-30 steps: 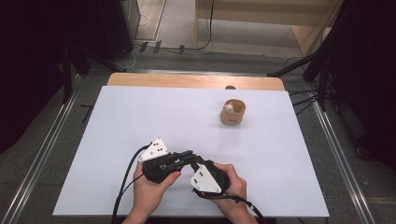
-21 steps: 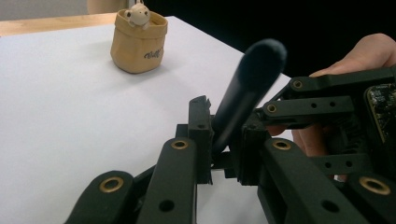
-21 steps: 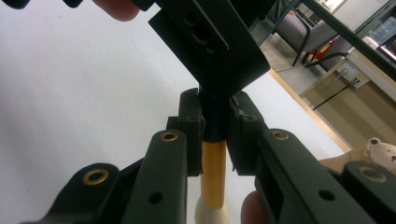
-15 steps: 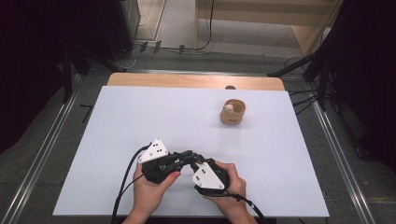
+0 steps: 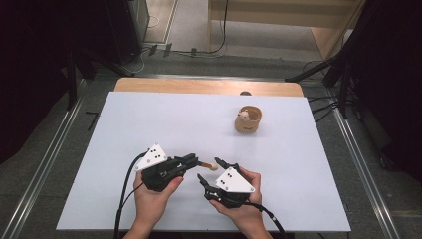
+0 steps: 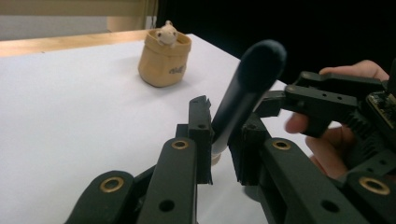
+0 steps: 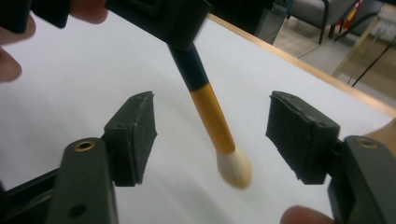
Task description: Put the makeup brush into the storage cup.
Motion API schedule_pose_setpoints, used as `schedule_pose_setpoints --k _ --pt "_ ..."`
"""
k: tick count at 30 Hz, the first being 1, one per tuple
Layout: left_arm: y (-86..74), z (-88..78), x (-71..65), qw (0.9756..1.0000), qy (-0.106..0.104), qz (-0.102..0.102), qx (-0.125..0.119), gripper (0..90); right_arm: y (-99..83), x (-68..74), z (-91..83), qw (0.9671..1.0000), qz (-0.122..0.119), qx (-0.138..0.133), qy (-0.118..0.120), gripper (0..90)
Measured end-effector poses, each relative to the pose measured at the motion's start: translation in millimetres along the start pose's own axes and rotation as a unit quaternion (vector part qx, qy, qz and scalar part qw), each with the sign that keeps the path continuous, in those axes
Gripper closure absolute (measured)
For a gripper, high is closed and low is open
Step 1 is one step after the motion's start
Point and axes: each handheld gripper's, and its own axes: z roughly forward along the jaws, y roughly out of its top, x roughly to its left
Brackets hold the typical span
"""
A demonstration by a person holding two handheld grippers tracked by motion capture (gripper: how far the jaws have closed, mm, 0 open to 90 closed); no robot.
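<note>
A make-up brush with a dark handle, a gold ferrule and pale bristles is clamped by its handle in my left gripper, which is shut on it. In the high view the left gripper holds the brush pointing right, low over the table's front. My right gripper stands open, one jaw on each side of the brush's gold part and not touching it. From above, the right gripper sits just right of the left one.
A small tan pouch with a toy animal peeking out stands at the back right of the white table; it also shows as the pouch ahead of the left gripper. A wooden strip runs along the far edge.
The two hands have drawn slightly apart, and the brush's pale tip now shows between the right gripper's jaws. The pouch has not moved.
</note>
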Motion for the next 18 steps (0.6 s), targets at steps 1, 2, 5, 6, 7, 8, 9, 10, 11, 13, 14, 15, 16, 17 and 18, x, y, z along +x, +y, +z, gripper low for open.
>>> schedule_pose_setpoints --k 1,2,5,6,7,8,9,10,11,13,14,15,16,17,18 --pt "0.2 -1.3 1.1 1.0000 0.002 -0.001 -0.002 80.7 0.0 0.0 0.0 1.0000 0.000 0.000 0.000 31.8" --pt "0.5 -2.9 2.9 0.9999 0.004 -0.003 -0.009 80.7 0.0 -1.3 -0.6 0.9999 0.014 -0.004 0.006 31.3" --pt "0.9 -6.8 6.7 0.9997 0.008 -0.006 -0.020 80.7 -0.8 -6.0 -4.0 0.9961 0.082 -0.010 0.031 27.7" --pt "1.2 -9.1 9.0 0.9995 0.013 -0.006 -0.028 80.7 -1.5 -8.6 -4.9 0.9913 0.121 -0.014 0.049 21.0" --pt "1.2 -9.9 9.8 0.9993 0.016 -0.006 -0.032 80.7 -1.6 -9.4 -4.7 0.9888 0.139 -0.012 0.054 15.8" --pt "1.2 -9.9 9.8 0.9993 0.016 -0.006 -0.032 80.7 -1.6 -9.5 -4.4 0.9858 0.158 -0.009 0.057 12.6" --pt "1.2 -10.3 10.4 0.9993 0.017 -0.006 -0.034 80.7 -1.8 -9.8 -4.1 0.9839 0.168 -0.009 0.060 10.4" --pt "1.2 -10.5 11.2 0.9990 0.020 -0.005 -0.039 80.7 -1.9 -9.3 -3.6 0.9802 0.187 -0.007 0.063 5.3" --pt "1.2 -10.6 11.8 0.9988 0.021 -0.006 -0.043 80.7 -1.6 -8.8 -2.5 0.9775 0.200 -0.004 0.066 0.0" --pt "1.3 -11.2 13.2 0.9984 0.024 -0.005 -0.051 80.7 -1.1 -7.8 -1.3 0.9710 0.227 -0.002 0.075 0.0" --pt "1.3 -11.2 14.0 0.9982 0.026 -0.004 -0.055 80.7 -1.1 -7.8 -1.3 0.9710 0.227 -0.002 0.075 0.0" --pt "1.5 -11.0 14.7 0.9980 0.027 -0.007 -0.057 80.7 -0.7 -7.7 -1.2 0.9678 0.240 -0.002 0.076 0.0" --pt "1.7 -10.9 15.5 0.9978 0.028 -0.007 -0.060 80.7 0.5 -9.1 -1.7 0.9611 0.264 -0.009 0.079 0.0" --pt "2.1 -10.7 16.5 0.9976 0.027 -0.008 -0.063 80.7 1.2 -10.5 -2.1 0.9566 0.279 -0.014 0.082 0.0" --pt "2.4 -10.3 17.1 0.9974 0.028 -0.009 -0.066 80.7 1.2 -10.5 -2.1 0.9566 0.279 -0.014 0.082 0.0"
